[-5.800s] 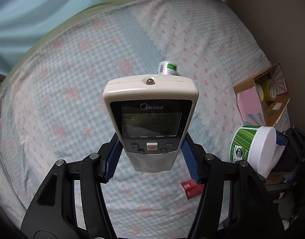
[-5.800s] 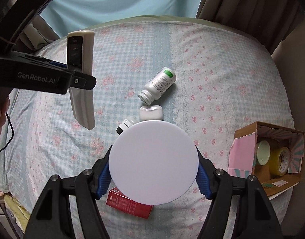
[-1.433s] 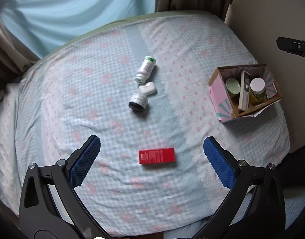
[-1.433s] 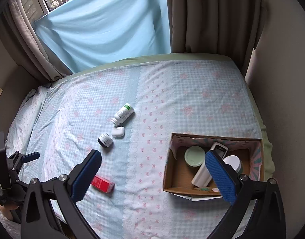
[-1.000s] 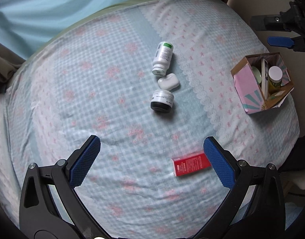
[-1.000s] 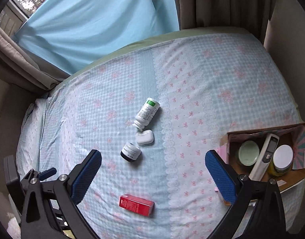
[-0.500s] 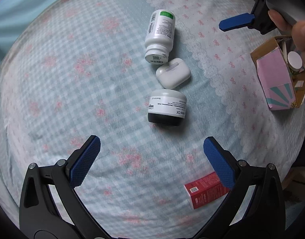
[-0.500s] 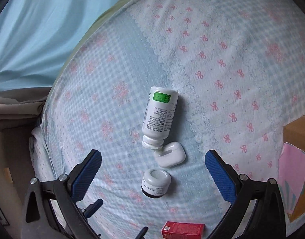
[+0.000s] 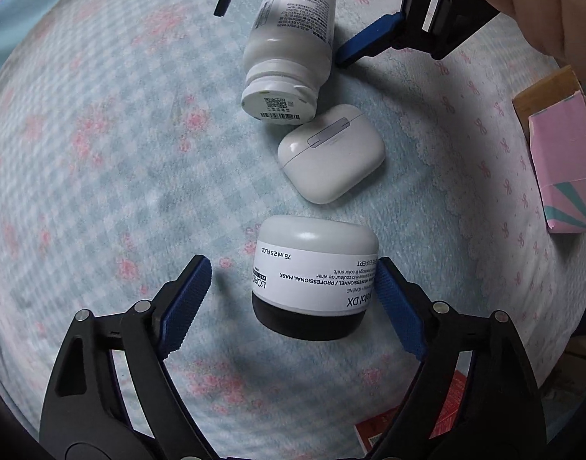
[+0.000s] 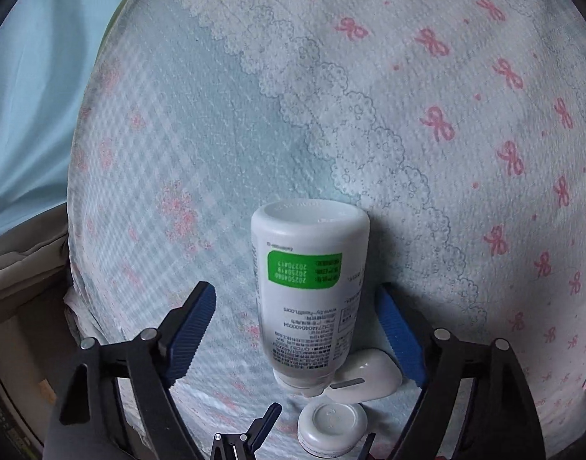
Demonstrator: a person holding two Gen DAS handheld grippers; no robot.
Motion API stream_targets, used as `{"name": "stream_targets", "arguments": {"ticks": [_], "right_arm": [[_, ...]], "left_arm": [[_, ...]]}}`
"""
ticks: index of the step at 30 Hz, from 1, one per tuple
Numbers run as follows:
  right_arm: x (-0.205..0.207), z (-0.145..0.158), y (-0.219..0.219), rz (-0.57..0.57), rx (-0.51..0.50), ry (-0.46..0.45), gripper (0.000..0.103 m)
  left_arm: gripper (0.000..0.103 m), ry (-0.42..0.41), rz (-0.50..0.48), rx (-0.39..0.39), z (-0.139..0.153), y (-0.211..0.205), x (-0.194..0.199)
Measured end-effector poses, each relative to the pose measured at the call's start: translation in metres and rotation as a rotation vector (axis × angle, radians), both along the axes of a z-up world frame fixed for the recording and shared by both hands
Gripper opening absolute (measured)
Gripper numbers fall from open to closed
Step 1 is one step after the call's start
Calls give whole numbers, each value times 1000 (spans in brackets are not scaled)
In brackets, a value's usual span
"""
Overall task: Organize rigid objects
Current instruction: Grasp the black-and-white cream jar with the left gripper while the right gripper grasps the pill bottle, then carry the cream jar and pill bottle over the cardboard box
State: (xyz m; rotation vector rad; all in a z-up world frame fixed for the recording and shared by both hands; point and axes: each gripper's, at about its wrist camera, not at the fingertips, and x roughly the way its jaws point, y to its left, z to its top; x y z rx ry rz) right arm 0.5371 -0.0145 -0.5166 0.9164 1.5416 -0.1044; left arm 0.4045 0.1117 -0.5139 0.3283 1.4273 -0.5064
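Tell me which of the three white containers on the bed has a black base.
The squat cream jar between the left claw's pads; the pill bottle and earbud case are all white.

Earbud case (image 9: pixel 331 153) wedged between bottle (image 9: pixel 289 42) and jar (image 9: pixel 314 276), open bedsheet (image 9: pixel 101 153) on their left

A: What is lying on the bedsheet (image 9: pixel 101 153)?

B: A white jar (image 9: pixel 314 276) with a black base is resting on its side. A white earbud case (image 9: pixel 331 153) is lying flat just beyond it. A white green-labelled bottle (image 10: pixel 310 291) is lying sideways, its cap touching the case. A red box (image 9: pixel 377 433) is sitting apart, partly visible.
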Motion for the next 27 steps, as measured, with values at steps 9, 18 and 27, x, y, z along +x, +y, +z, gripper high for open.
{"name": "stream_targets", "arguments": {"ticks": [9, 18, 27], "right_arm": [[-5, -2, -16, -34, 9, 10, 51], [-8, 3, -15, -18, 21, -22, 46], [-14, 36, -17, 27, -9, -97, 46]], "left_arm": [[53, -5, -18, -44, -5, -19, -9], [53, -14, -16, -53, 0, -13, -17], [53, -39, 16, -67, 30, 12, -20]]}}
